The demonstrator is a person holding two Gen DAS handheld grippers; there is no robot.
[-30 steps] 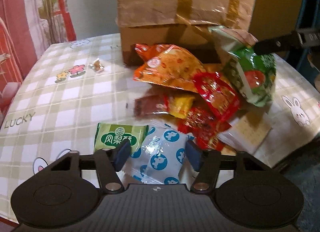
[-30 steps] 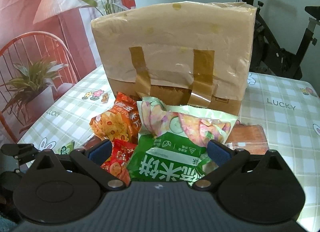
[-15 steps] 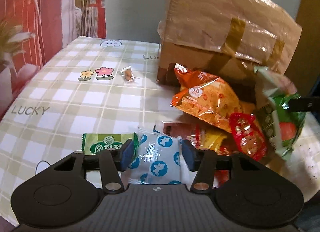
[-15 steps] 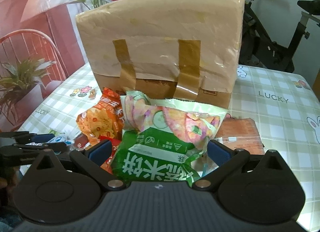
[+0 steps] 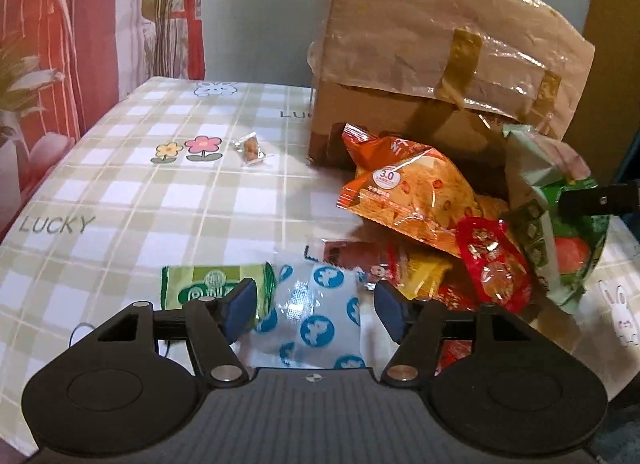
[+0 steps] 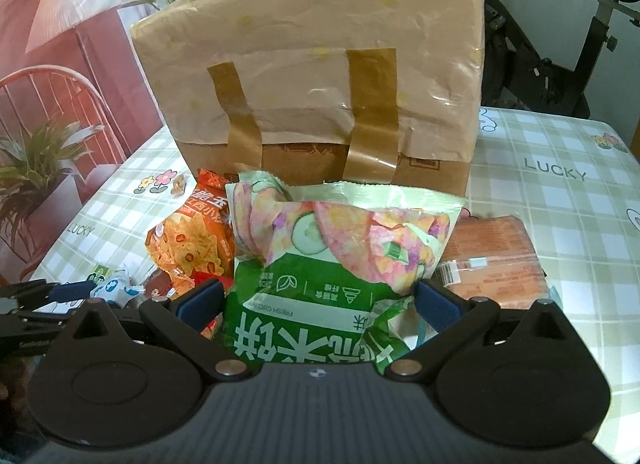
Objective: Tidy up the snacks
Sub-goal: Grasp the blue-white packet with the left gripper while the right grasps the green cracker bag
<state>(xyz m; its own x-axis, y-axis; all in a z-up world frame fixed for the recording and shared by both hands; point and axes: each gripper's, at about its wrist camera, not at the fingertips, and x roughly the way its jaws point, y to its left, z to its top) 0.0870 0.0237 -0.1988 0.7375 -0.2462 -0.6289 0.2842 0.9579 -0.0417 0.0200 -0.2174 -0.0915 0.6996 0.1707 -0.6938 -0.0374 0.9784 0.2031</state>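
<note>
Your left gripper [image 5: 314,310] jaws just opened wider around the white-blue packet [image 5: 316,320].
Left of it lies the green packet [image 5: 208,288]; your right gripper [image 6: 316,304] clamps the green bag [image 6: 320,296] reading "FRESH".

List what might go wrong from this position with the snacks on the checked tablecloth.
1. The left gripper, jaws just widened, straddles the white packet with blue dots without pinching it; closing could also catch the green packet beside it.
2. The right gripper holds the large green crisp bag low; lifting may drag the orange chip bag.
</note>
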